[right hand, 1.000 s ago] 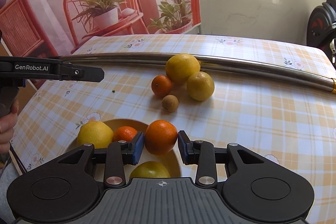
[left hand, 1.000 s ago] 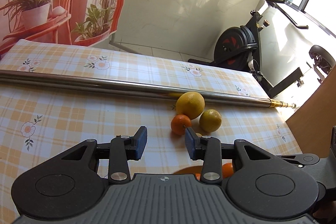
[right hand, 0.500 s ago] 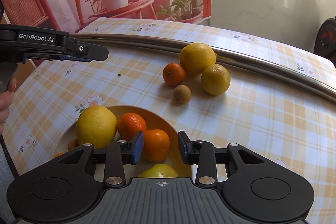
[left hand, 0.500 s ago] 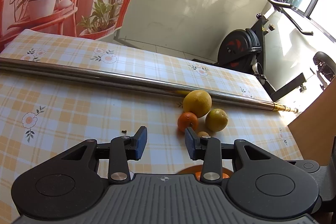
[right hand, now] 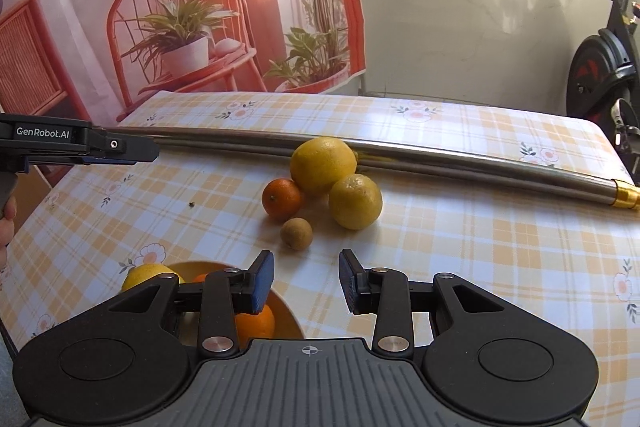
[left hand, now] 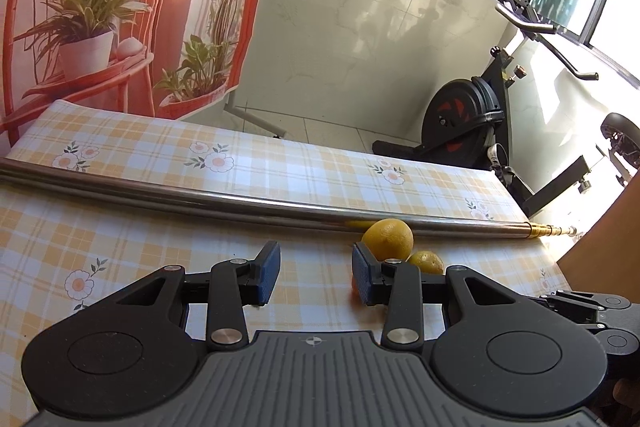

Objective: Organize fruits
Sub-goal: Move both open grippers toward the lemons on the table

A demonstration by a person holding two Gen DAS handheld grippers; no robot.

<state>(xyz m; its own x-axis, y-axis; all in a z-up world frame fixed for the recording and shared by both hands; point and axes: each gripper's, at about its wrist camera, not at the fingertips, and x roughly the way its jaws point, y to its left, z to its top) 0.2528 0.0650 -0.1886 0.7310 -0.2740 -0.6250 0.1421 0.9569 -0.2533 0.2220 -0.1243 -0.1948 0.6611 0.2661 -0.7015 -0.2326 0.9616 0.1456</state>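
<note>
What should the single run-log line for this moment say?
right gripper: open, empty | yellow bowl: holds fruit | small brown round fruit: on table | left gripper: open

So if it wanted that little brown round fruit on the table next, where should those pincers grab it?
Probably across its middle, coming down from above and the near side with the right gripper, already open. The small brown fruit is round, so any width works, but the small orange and a yellow citrus sit close behind, while its near side is free tablecloth.
</note>
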